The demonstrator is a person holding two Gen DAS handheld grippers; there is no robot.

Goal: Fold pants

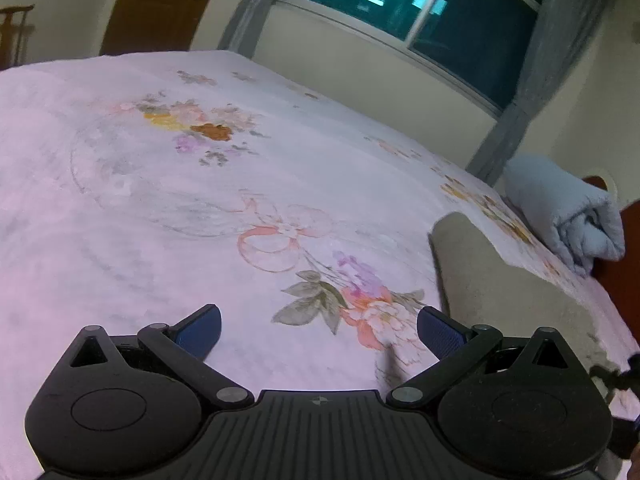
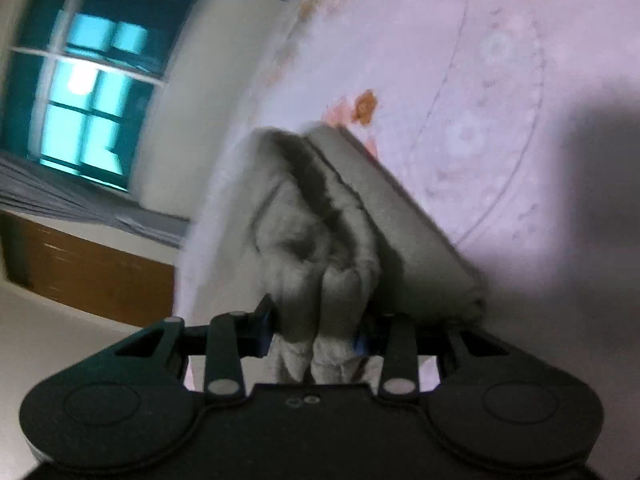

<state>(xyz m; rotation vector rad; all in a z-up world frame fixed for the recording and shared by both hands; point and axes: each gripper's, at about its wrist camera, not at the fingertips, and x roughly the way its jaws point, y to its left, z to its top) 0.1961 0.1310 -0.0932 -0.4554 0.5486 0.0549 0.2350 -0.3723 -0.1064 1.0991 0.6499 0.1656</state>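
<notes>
Mid-fold: right gripper (image 2: 316, 332) clamped on a bunched fold of the grey pants (image 2: 360, 216), lying folded on the floral bed (image 1: 160, 208). Left gripper (image 1: 318, 332) spread wide, empty. Next, probably: lay the fold down, smooth it. Rolled blue blanket (image 1: 568, 216) nearby, not obstructing.

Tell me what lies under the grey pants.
The grey fleecy pants rest on the pink floral bedsheet, one bunched end clamped in the right tongs. Whatever the folded layers cover is hidden.

Bed under a pink floral sheet (image 1: 168, 208), beige folded pants (image 1: 492, 288) at 3 o'clock, rolled pale-blue blanket (image 1: 568, 216) beyond, toward 2 o'clock
</notes>
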